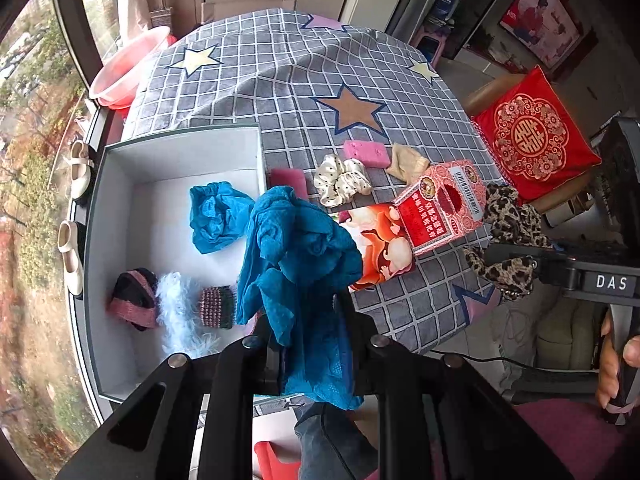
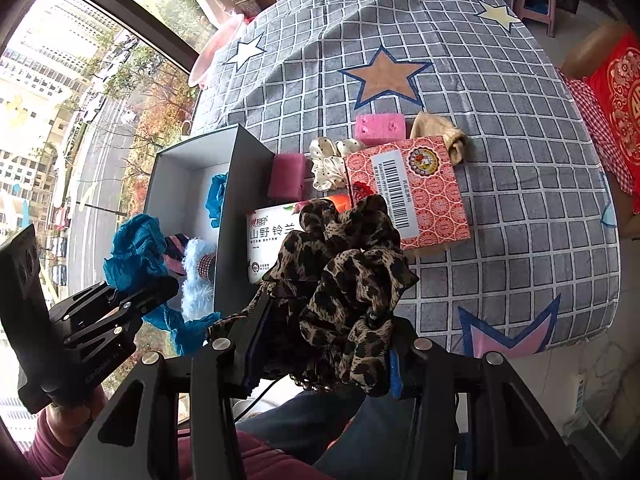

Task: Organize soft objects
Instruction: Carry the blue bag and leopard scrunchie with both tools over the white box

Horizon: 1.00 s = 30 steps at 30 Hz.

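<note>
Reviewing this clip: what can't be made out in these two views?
- Left gripper fingertips: left wrist view, wrapped in the blue cloth.
- Right gripper pads: right wrist view, buried under the leopard scrunchie.
- Box contents: right wrist view, mostly behind its near wall.
- White carton: right wrist view, right half covered by the scrunchie.

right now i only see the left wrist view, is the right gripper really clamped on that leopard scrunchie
observer: yes, the scrunchie is bunched between the right gripper's fingers.
operator: is all my blue cloth inside the jaws
observer: no, a tail of the cloth hangs below the left gripper.
operator: what's under the scrunchie
observer: a pack, its white printed face towards this camera.
</note>
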Available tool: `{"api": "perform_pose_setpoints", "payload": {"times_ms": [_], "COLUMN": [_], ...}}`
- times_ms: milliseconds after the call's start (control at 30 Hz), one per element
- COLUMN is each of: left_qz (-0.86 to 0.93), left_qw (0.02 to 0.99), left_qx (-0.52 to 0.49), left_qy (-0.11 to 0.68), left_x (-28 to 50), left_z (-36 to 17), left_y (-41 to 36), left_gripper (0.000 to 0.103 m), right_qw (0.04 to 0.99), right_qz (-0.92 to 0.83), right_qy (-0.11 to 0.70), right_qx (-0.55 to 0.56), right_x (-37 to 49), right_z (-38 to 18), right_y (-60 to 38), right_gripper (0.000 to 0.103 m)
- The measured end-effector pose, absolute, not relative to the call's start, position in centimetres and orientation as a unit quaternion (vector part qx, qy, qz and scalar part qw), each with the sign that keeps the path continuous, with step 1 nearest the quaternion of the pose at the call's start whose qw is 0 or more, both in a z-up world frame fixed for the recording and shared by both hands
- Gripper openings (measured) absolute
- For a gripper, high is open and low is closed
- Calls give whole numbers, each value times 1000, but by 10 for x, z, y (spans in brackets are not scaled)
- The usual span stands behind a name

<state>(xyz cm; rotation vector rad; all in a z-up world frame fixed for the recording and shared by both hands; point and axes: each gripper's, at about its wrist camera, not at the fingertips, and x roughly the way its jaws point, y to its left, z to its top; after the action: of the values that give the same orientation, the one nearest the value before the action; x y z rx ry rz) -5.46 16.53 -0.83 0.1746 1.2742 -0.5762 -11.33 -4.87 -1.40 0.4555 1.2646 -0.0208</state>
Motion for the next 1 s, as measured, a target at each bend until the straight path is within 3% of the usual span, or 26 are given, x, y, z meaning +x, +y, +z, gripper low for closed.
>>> {"api": "perform_pose_setpoints", "payload": {"times_ms": [1000], "left_qz": [-163], "left_qw": [784], "left_qx": [-17], "left_qy": [599], "left_x": [-49], "left_z": [-29], "left_y": [257], "left_gripper": [21], "right_qw": [766], "right_qz": [115], "right_qy": [630], "right_qx": [56], "right_x": [-46], "right_z": [-12], "right_y": [72], "right_gripper": [48]}}
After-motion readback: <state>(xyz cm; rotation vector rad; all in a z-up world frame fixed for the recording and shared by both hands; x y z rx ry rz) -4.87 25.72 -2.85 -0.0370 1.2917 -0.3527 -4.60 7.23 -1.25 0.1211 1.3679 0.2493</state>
